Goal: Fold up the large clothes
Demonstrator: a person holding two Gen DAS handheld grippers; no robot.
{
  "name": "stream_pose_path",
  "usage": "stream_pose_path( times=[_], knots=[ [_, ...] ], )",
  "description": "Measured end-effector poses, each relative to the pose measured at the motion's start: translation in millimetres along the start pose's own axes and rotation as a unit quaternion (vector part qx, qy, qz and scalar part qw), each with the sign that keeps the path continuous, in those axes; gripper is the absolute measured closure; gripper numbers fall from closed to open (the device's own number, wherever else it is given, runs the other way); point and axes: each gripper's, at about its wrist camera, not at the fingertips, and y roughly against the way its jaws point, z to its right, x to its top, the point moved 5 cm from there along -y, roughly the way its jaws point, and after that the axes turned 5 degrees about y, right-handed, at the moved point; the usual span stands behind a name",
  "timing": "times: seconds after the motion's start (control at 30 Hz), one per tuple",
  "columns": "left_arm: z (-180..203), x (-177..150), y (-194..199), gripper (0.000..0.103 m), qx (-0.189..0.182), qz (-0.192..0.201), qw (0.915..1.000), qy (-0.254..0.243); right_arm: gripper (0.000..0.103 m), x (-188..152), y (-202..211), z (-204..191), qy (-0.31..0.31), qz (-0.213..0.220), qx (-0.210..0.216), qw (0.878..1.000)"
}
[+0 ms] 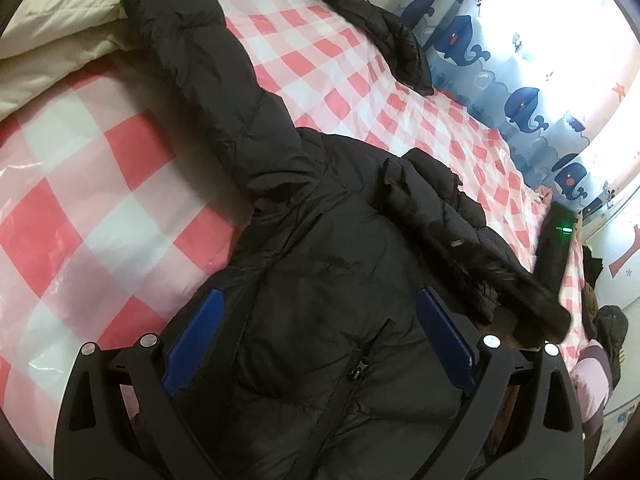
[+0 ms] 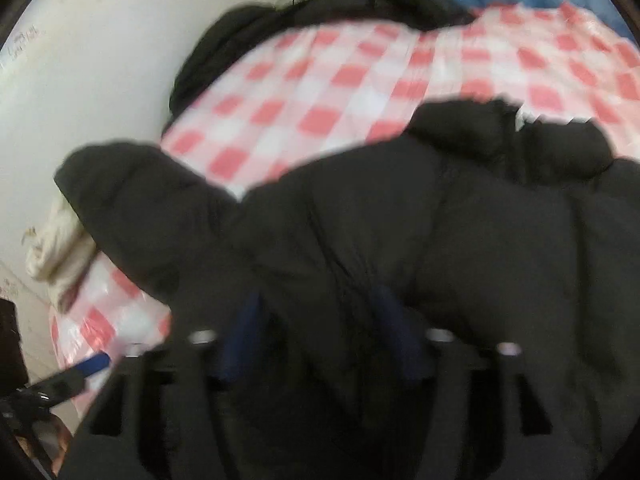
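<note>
- Black padded coat [image 1: 320, 280] lies spread on the red-and-white checked bed cover [image 1: 100, 208]; one sleeve [image 1: 192, 60] stretches toward a cream quilt [image 1: 52, 24].
- Far side: whale-print curtain [image 1: 500, 80], bright window.
- Right wrist view is blurred; coat edges indistinct.
- Left gripper [image 1: 320, 344] angled downward, jaws wide over the coat, not pinching it.
- Right gripper [image 2: 320, 332] tilted down, jaws apart, coat fabric between.

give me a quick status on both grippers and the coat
Left gripper open, over the black puffer coat. Right gripper open over the coat too, view blurred. Coat sprawled on the checked bed cover, unfolded. Cream bedding at the sleeve end.
</note>
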Motion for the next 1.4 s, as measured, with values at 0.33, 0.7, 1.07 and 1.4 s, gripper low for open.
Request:
stream_pose_path(
  times=[0.33,0.7,1.07,1.4],
  knots=[
    [-4.0,0.1,-0.6,0.01,-0.013,-0.01,0.9997,0.017,0.009,27.9,-54.4,-47.7,0.187,-0.081,-0.146,0.968],
    [-12.8,4.6,7.5,0.01,-0.038,-0.015,0.9981,0.045,0.09,45.5,-33.0,18.0,-0.06,0.009,-0.019,0.998],
    [-14.0,4.6,4.3,0.01,-0.038,-0.019,0.9976,0.054,0.054,15.2,-102.7,-38.3,0.031,-0.115,0.009,0.993],
    [41.8,22.2,28.2,0.008,-0.033,0.06,0.9963,-0.051,0.014,29.4,103.7,28.8,0.009,0.07,-0.012,0.997]
  ],
)
